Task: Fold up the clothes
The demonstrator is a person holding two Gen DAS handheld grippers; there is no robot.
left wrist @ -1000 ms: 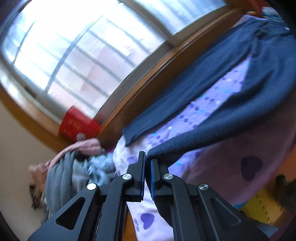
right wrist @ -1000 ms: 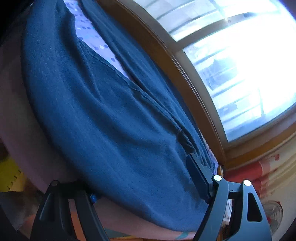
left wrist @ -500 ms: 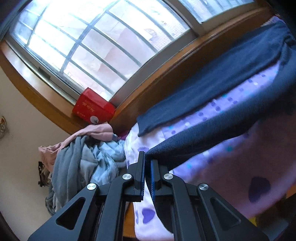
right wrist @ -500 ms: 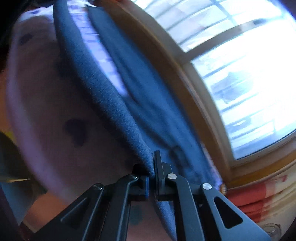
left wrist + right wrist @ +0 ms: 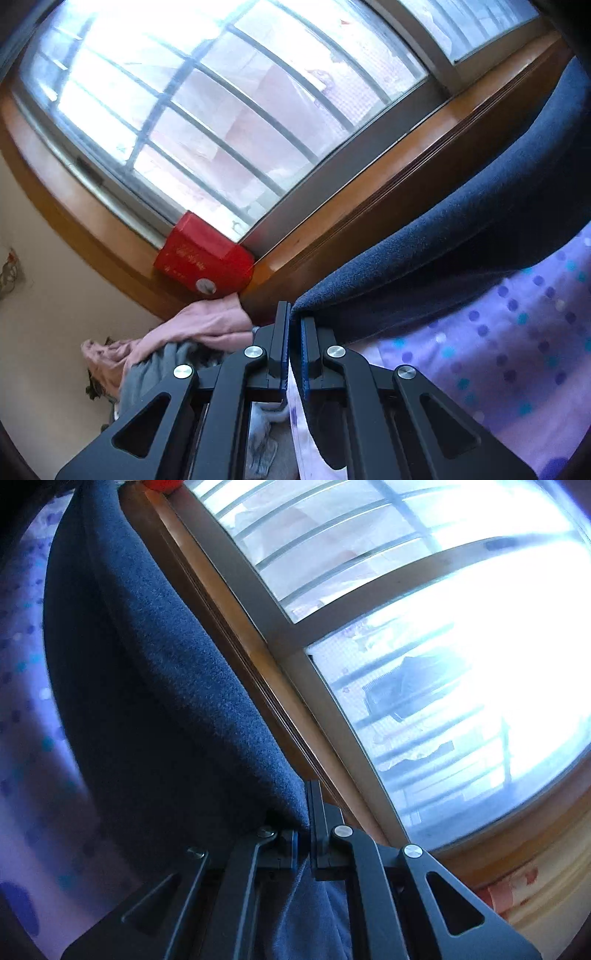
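Taking the window sill [image 5: 369,177] as the mark: below its left end lies a heap of unfolded clothes [image 5: 173,339], under a red box [image 5: 203,258]. Right of that, the left gripper [image 5: 293,321] pinches an edge of the navy garment [image 5: 461,240], which stretches along under the sill above the dotted purple sheet [image 5: 517,332]. The right gripper [image 5: 304,812] is clamped on its other end. The risk, I judge: fleece slipping from either pinch, or the span sagging and creasing the fold.
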